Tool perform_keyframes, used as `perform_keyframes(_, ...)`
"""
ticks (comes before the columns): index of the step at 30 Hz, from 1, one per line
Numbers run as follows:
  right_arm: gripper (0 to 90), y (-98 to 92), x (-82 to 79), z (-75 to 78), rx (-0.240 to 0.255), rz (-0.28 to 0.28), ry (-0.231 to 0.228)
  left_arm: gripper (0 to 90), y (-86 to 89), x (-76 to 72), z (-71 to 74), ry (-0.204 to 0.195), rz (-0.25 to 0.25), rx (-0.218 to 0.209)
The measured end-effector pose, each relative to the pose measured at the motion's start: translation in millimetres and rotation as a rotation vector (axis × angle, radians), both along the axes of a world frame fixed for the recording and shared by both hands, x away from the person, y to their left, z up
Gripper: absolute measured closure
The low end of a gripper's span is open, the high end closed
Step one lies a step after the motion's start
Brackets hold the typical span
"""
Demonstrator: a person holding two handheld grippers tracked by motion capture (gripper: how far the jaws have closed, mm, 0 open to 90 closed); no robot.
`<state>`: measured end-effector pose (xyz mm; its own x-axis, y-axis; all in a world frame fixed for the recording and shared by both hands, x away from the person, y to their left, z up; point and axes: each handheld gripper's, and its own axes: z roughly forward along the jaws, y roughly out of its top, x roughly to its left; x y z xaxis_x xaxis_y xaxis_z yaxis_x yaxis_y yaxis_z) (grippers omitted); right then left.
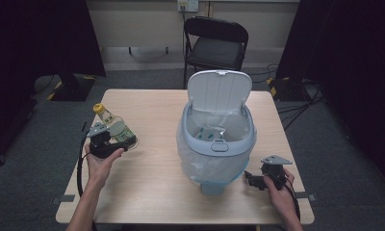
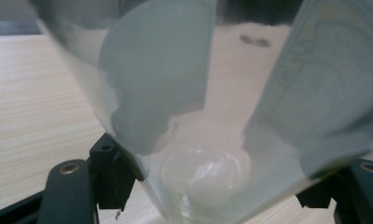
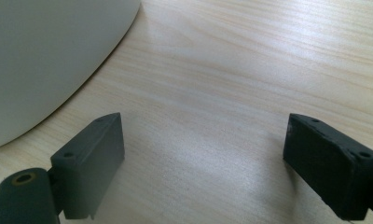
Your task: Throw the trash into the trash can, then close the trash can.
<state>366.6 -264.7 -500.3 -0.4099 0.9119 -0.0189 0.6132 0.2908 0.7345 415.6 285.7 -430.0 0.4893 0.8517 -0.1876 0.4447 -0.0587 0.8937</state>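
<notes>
A clear plastic bottle (image 1: 114, 126) with a yellow cap and a printed label tilts up and to the left above the table's left side. My left gripper (image 1: 119, 140) is shut on its lower body. In the left gripper view the bottle (image 2: 198, 116) stands between the two black jaws, its base close to the camera. A pale blue pedal bin (image 1: 217, 144) with a plastic liner stands mid-table, its lid (image 1: 219, 91) raised. My right gripper (image 1: 250, 179) rests open by the bin's foot on the right, and the right gripper (image 3: 203, 154) has bare wood between its jaws.
Crumpled clear plastic (image 1: 211, 132) lies inside the bin. The bin's pale wall (image 3: 49, 56) curves close to my right gripper. A black folding chair (image 1: 214, 45) stands beyond the far edge of the wooden table (image 1: 152, 192).
</notes>
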Motion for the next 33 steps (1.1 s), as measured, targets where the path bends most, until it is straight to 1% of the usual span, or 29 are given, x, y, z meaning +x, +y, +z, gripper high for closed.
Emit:
perform_keyframes(3, 11.3, 0.0, 0.0, 0.0, 0.000, 0.000, 0.000, 28.3, -0.5, -2.0, 6.5, -0.013, -0.004, -0.009)
perform_keyframes(4, 11.3, 0.0, 0.0, 0.0, 0.000, 0.000, 0.000, 28.4, -0.5, -2.0, 6.5, -0.013, -0.004, -0.009)
perform_keyframes(5, 11.3, 0.0, 0.0, 0.0, 0.000, 0.000, 0.000, 28.3, -0.6, -3.2, 10.9, -0.026, -0.013, -0.012)
perform_keyframes(6, 11.3, 0.0, 0.0, 0.0, 0.000, 0.000, 0.000, 28.3, -1.1, -4.1, 13.5, -0.030, -0.020, -0.010)
perform_keyframes(7, 11.3, 0.0, 0.0, 0.0, 0.000, 0.000, 0.000, 28.4, -1.1, -4.1, 13.5, -0.030, -0.020, -0.010)
perform_keyframes(8, 11.3, 0.0, 0.0, 0.0, 0.000, 0.000, 0.000, 28.4, -1.3, -4.7, 15.4, -0.040, -0.024, -0.008)
perform_keyframes(9, 11.3, 0.0, 0.0, 0.0, 0.000, 0.000, 0.000, 28.4, -1.6, -6.7, 18.9, -0.050, -0.026, -0.011)
perform_keyframes(11, 11.3, 0.0, 0.0, 0.0, 0.000, 0.000, 0.000, 28.3, -1.4, -7.9, 20.8, -0.052, -0.033, -0.014)
perform_keyframes(13, 11.3, 0.0, 0.0, 0.0, 0.000, 0.000, 0.000, 28.3, -2.1, -12.1, 27.0, -0.064, -0.033, -0.024)
perform_keyframes(14, 11.3, 0.1, 0.0, 0.0, 0.000, -0.001, 0.000, 28.4, -1.3, -13.1, 29.2, -0.071, -0.041, -0.006)
perform_keyframes(18, 11.4, 0.1, -0.2, 0.0, -0.001, -0.001, -0.001, 28.3, -4.4, -17.6, 39.9, -0.094, -0.054, -0.013)
perform_keyframes(20, 11.4, 0.1, -0.2, 0.0, -0.001, -0.001, -0.001, 28.4, -7.3, -21.2, 46.6, -0.117, -0.058, -0.010)
perform_keyframes(23, 11.3, 0.0, -0.1, 0.0, 0.000, -0.001, 0.000, 28.3, -10.2, -25.3, 56.3, -0.133, -0.088, -0.020)
perform_keyframes(24, 11.3, 0.0, 0.0, 0.0, 0.000, -0.001, 0.000, 28.3, -11.1, -26.6, 59.1, -0.139, -0.098, -0.034)
perform_keyframes(25, 11.3, 0.0, -0.1, 0.0, 0.000, -0.001, 0.000, 28.3, -11.4, -27.9, 61.3, -0.154, -0.116, -0.054)
perform_keyframes(26, 11.3, 0.0, -0.1, 0.0, 0.000, -0.001, 0.000, 28.3, -11.4, -27.9, 61.3, -0.154, -0.116, -0.054)
perform_keyframes(27, 11.3, 0.0, 0.0, 0.0, -0.001, -0.001, 0.000, 28.3, -11.4, -29.5, 64.4, -0.168, -0.143, -0.083)
perform_keyframes(28, 11.3, 0.0, 0.0, 0.0, 0.000, -0.001, 0.000, 28.3, -12.5, -30.9, 67.1, -0.171, -0.141, -0.087)
perform_keyframes(29, 11.3, 0.0, -0.1, 0.0, 0.000, -0.001, 0.000, 28.3, -13.6, -32.8, 71.2, -0.184, -0.140, -0.071)
perform_keyframes(30, 11.3, 0.1, -0.1, 0.0, 0.000, -0.001, 0.000, 28.3, -14.9, -34.4, 73.8, -0.190, -0.137, -0.073)
perform_keyframes(31, 11.3, 0.1, -0.1, 0.0, 0.000, -0.001, 0.000, 28.3, -14.7, -35.5, 76.3, -0.197, -0.142, -0.065)
perform_keyframes(33, 11.3, 0.1, -0.1, 0.0, 0.000, -0.001, 0.000, 28.3, -15.4, -37.4, 81.2, -0.206, -0.142, -0.074)
